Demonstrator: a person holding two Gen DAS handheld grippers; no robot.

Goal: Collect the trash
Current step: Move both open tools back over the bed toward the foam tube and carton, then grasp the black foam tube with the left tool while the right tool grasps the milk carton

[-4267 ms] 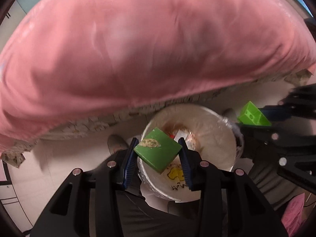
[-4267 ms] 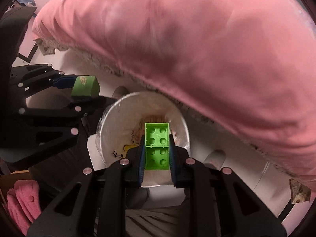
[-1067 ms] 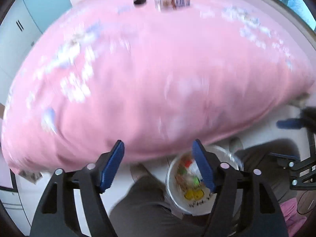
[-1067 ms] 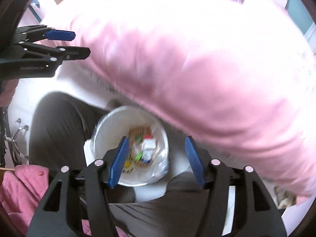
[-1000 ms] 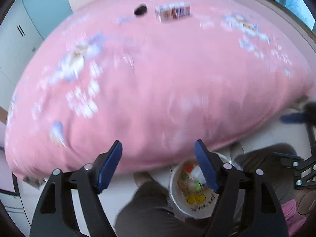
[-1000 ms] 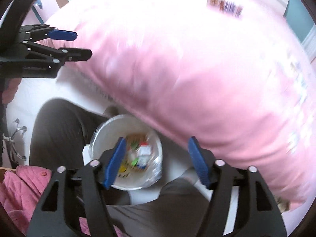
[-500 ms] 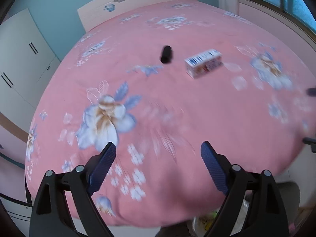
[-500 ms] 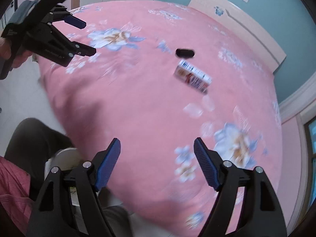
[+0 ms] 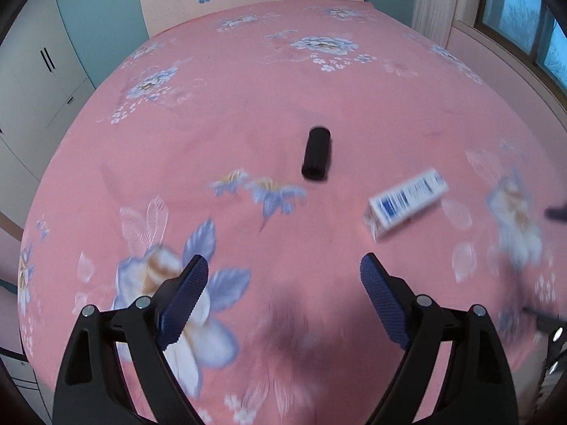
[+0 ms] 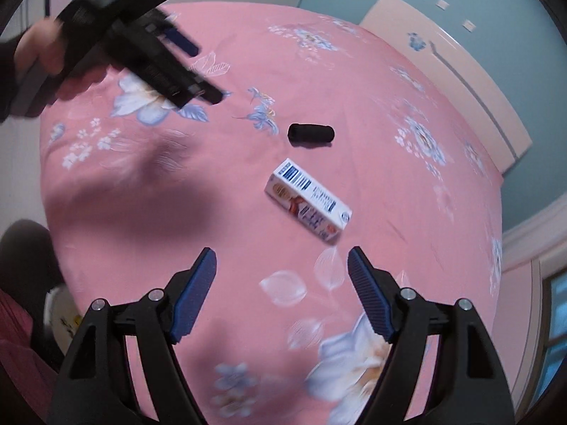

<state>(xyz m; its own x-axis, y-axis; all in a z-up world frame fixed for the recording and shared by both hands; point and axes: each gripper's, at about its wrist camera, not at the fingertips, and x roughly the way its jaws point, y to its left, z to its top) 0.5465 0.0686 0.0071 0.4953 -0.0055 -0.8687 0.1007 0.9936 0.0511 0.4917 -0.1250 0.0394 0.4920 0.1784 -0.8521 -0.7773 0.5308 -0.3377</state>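
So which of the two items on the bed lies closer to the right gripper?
The white carton, printed with a barcode, lies just ahead of the right gripper; the black cylinder lies farther up the bedspread.

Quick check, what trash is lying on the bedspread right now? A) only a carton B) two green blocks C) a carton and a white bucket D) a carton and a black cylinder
D: the carton and the black cylinder lie apart on the pink bedspread; both also show in the left wrist view.
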